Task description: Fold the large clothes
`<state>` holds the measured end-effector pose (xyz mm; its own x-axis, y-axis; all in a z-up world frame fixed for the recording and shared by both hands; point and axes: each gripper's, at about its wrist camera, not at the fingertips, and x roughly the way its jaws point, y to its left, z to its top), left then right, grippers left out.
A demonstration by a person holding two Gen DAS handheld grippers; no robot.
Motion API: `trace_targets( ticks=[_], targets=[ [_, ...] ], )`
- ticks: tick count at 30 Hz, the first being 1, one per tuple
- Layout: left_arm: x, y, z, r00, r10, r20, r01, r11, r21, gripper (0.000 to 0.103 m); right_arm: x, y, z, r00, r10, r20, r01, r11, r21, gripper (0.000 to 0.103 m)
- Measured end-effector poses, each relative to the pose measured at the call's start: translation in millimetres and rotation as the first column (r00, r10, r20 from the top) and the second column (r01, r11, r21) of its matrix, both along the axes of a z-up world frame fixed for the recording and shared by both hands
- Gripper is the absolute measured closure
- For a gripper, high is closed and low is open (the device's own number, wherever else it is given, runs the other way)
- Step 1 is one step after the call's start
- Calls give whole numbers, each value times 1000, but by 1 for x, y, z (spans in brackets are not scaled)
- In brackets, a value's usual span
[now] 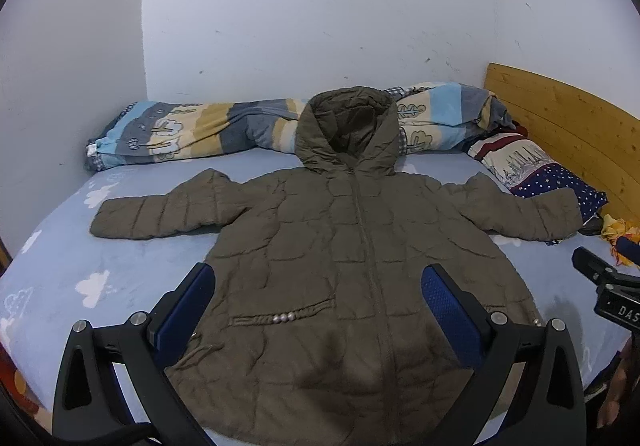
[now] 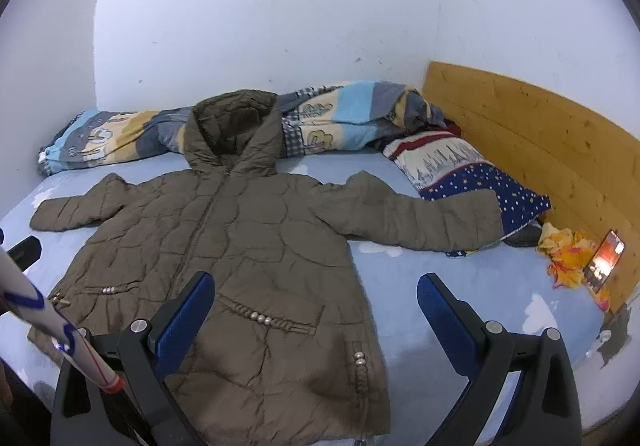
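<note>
We hold the left hand-held gripper and right hand-held gripper above the near edge of the bed, both wide open and empty. An olive quilted hooded coat lies zipped and face up mid-bed, sleeves spread toward either side, hood toward the far edge against a rolled striped duvet, likely flattened ready for folding. Only the letters "DAS" are readable.

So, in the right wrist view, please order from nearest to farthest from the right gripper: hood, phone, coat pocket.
From the right gripper:
1. Coat pocket, just left, between the fingers.
2. Phone, far right by the headboard.
3. Hood, far back, left.
</note>
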<state>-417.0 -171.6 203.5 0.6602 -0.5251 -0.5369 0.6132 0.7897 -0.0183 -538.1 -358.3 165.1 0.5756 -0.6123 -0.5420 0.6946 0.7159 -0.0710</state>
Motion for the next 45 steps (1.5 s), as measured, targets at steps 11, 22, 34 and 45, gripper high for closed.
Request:
trace_targets(
  ticks=[11, 22, 34, 45],
  targets=[
    [67, -64, -19, 996, -17, 92, 14, 999, 36, 0, 3, -102, -15, 995, -65, 70, 52, 984, 173, 0],
    [107, -77, -48, 996, -59, -64, 63, 996, 67, 0, -98, -348, -95, 824, -508, 250, 261, 733, 628, 51],
    [122, -88, -72, 992, -27, -119, 40, 994, 106, 0, -135, -463, -146, 709, -632, 313, 262, 648, 715, 43],
    [123, -90, -75, 995, -13, -99, 26, 992, 124, 0, -107, -466, -132, 746, -593, 305, 309, 712, 630, 83]
  ],
)
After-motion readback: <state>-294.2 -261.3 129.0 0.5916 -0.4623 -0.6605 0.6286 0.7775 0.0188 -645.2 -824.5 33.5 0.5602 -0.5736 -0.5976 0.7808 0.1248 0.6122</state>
